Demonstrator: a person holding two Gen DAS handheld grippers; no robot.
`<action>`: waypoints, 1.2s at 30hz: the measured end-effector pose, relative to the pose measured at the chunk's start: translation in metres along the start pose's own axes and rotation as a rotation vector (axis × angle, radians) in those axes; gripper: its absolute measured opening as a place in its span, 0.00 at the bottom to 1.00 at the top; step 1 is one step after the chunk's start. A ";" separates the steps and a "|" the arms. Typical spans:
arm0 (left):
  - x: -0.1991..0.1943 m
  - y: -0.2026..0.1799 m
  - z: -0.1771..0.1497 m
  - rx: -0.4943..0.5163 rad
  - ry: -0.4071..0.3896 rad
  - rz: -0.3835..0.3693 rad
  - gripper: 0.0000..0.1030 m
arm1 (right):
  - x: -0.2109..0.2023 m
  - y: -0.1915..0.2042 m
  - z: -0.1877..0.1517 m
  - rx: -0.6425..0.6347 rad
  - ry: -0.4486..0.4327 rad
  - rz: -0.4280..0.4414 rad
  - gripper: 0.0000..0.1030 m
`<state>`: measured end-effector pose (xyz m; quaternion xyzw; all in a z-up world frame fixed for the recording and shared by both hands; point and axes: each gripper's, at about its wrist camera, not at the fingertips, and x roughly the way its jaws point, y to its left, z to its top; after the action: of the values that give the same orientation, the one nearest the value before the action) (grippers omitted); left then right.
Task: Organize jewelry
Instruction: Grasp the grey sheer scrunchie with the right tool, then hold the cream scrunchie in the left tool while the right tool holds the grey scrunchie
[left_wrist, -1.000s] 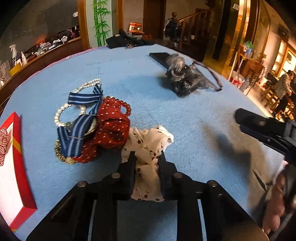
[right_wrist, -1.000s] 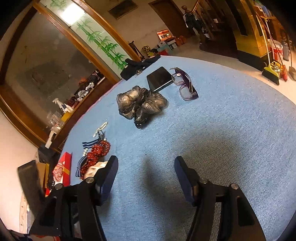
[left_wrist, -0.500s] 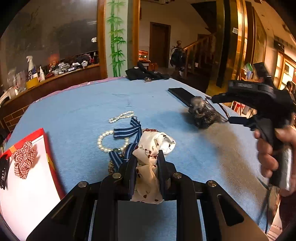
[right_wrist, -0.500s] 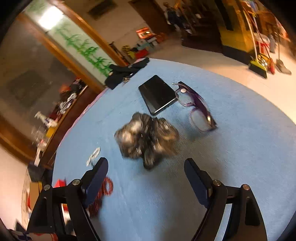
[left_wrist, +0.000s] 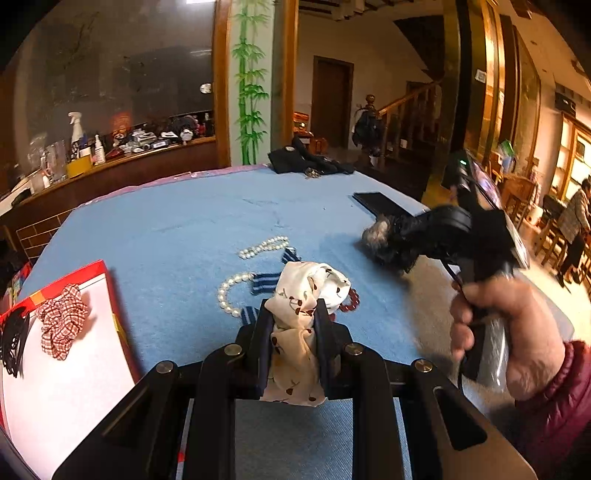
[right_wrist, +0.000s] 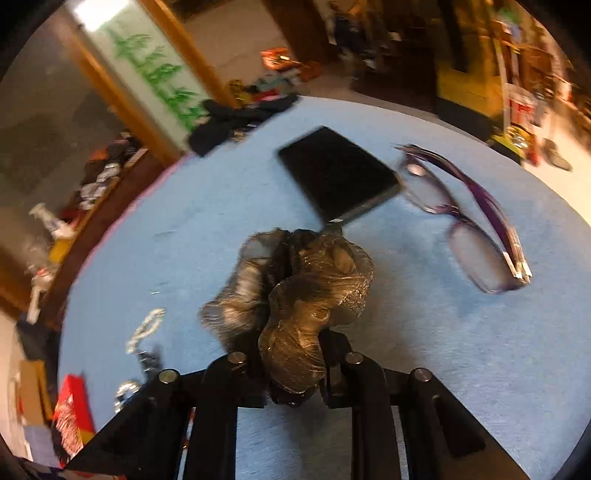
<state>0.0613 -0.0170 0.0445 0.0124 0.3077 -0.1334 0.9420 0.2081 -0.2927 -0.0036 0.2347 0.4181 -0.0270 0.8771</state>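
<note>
My left gripper (left_wrist: 291, 314) is shut on a white cherry-print scrunchie (left_wrist: 303, 295) and holds it above the blue table (left_wrist: 177, 229). Under it lie a pearl necklace (left_wrist: 229, 291), a striped navy bow (left_wrist: 264, 282) and red beads (left_wrist: 351, 299). A red box with a white inside (left_wrist: 66, 373) at the left holds a red checked scrunchie (left_wrist: 61, 321). My right gripper (right_wrist: 293, 354) is shut on a shiny grey-bronze scrunchie (right_wrist: 295, 295); it also shows in the left wrist view (left_wrist: 402, 236).
A black phone (right_wrist: 338, 177) and purple glasses (right_wrist: 469, 218) lie just beyond the grey scrunchie. Dark cloth with keys (left_wrist: 306, 162) lies at the table's far edge. The red box (right_wrist: 72, 413) also shows at the right wrist view's lower left.
My right gripper moved forward and closed on the grey-bronze scrunchie. My left gripper lifted the white scrunchie higher, away from the pile.
</note>
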 end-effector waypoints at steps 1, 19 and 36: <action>-0.002 0.002 0.001 -0.007 -0.011 0.008 0.19 | -0.004 0.001 -0.001 -0.018 -0.014 0.016 0.15; 0.001 0.049 0.004 -0.159 -0.047 0.222 0.19 | -0.069 0.107 -0.069 -0.489 -0.124 0.442 0.16; 0.006 0.051 0.001 -0.125 -0.054 0.304 0.19 | -0.070 0.112 -0.075 -0.546 -0.135 0.437 0.16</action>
<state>0.0796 0.0306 0.0392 -0.0035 0.2845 0.0301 0.9582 0.1356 -0.1710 0.0514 0.0731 0.2906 0.2588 0.9183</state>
